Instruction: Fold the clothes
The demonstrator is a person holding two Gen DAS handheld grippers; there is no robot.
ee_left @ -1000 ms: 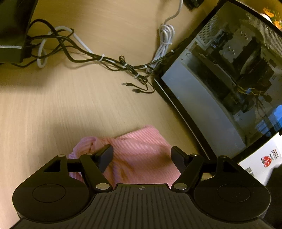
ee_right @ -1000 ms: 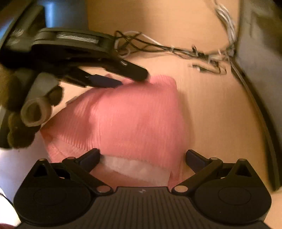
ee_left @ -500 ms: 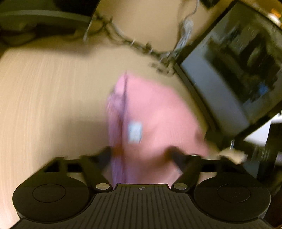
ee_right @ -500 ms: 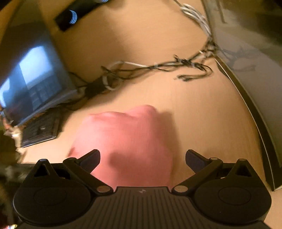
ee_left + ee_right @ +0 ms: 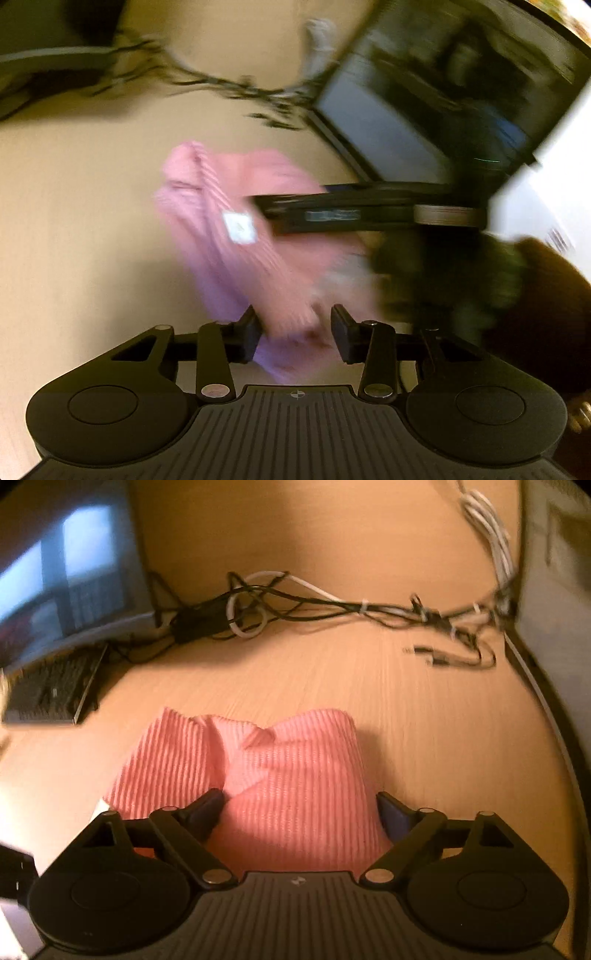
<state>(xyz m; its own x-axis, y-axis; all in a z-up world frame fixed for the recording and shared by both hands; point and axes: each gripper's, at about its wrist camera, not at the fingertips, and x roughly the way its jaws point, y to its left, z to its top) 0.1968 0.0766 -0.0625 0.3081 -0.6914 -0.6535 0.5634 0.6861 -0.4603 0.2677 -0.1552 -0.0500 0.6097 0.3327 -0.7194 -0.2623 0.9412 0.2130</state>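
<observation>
The pink garment point(image 5: 291, 782) lies bunched on the bench point(image 5: 424, 709), both the left hand-held gripper point(image 5: 295, 328) and right hand-held gripper point(image 5: 299, 812) spread around it ungripped; a hasty pinch risks catching one layer, and the cables point(image 5: 332, 605) beyond risk snagging.

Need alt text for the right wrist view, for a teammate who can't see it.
A pink ribbed garment lies bunched on a wooden desk, between the open fingers of the right gripper. Behind it are tangled cables, with a keyboard at left.
</observation>
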